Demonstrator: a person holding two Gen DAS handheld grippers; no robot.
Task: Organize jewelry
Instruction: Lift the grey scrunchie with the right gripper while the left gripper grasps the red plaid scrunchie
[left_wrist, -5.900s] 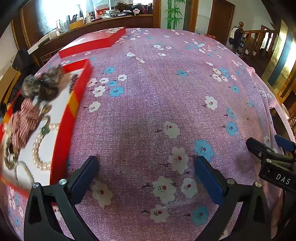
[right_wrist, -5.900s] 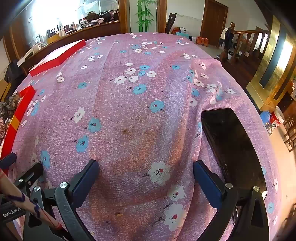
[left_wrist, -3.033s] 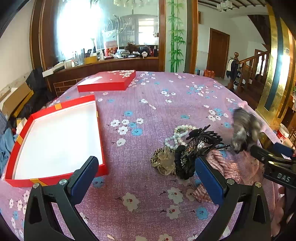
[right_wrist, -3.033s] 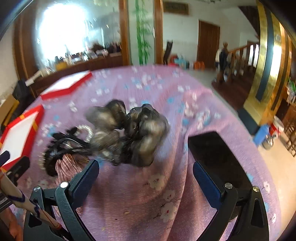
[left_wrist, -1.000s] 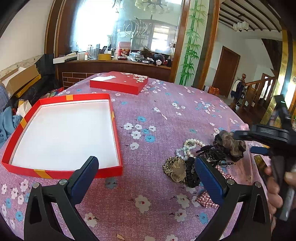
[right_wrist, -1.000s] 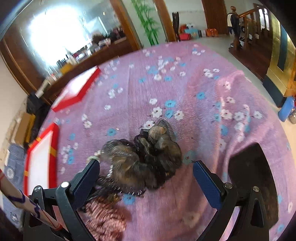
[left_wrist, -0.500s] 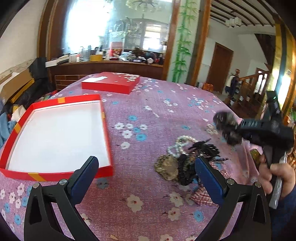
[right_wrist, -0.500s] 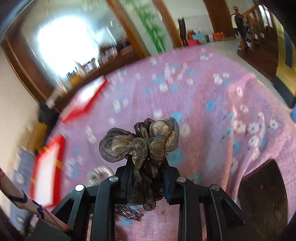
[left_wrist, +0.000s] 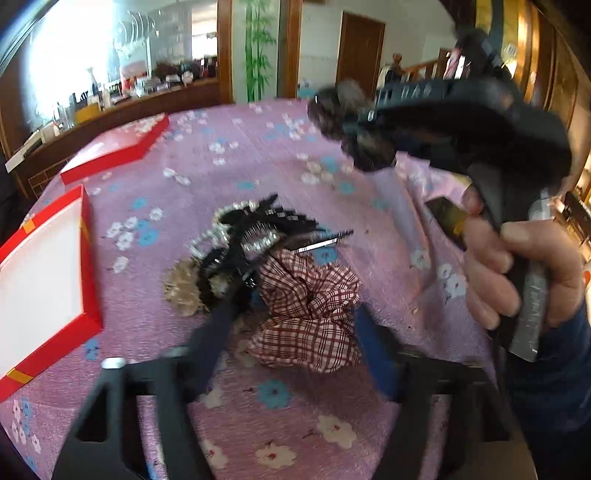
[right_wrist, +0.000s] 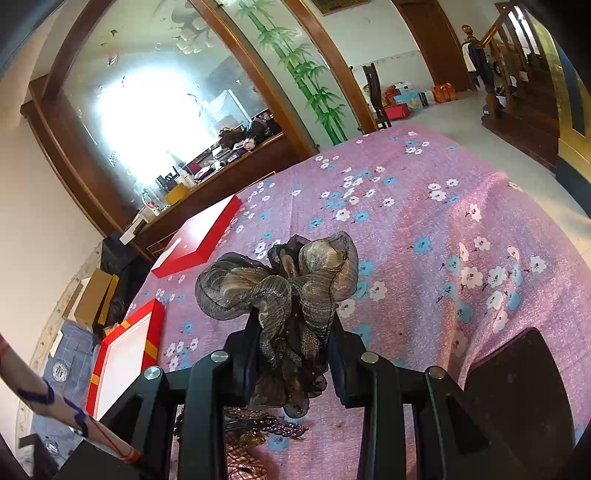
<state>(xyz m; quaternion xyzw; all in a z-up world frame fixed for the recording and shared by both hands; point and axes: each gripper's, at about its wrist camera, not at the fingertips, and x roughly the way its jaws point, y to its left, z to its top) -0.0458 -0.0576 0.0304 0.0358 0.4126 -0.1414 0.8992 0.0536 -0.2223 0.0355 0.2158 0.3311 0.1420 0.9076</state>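
My right gripper (right_wrist: 291, 343) is shut on a brown gauze scrunchie (right_wrist: 284, 284) and holds it above the table; it shows blurred in the left wrist view (left_wrist: 354, 125). My left gripper (left_wrist: 291, 314) has its fingers around a red plaid scrunchie (left_wrist: 306, 310) lying on the cloth, jaws partly closed and blurred. Beside it lies a pile: a black hair comb (left_wrist: 255, 229), a pearl string (left_wrist: 207, 236) and a tan lace piece (left_wrist: 181, 284). The open red box with a white floor (left_wrist: 37, 280) sits at the left, and shows in the right wrist view (right_wrist: 122, 358).
The red box lid (left_wrist: 114, 147) lies at the table's far left (right_wrist: 199, 236). The table wears a purple floral cloth (left_wrist: 258, 155). A dark phone (right_wrist: 517, 391) lies near the right edge. A wooden counter (left_wrist: 122, 107) stands behind.
My left gripper has dropped towards the pile and its fingers have narrowed around the plaid scrunchie. My right gripper, shut on the gauze scrunchie, has risen and tilted.
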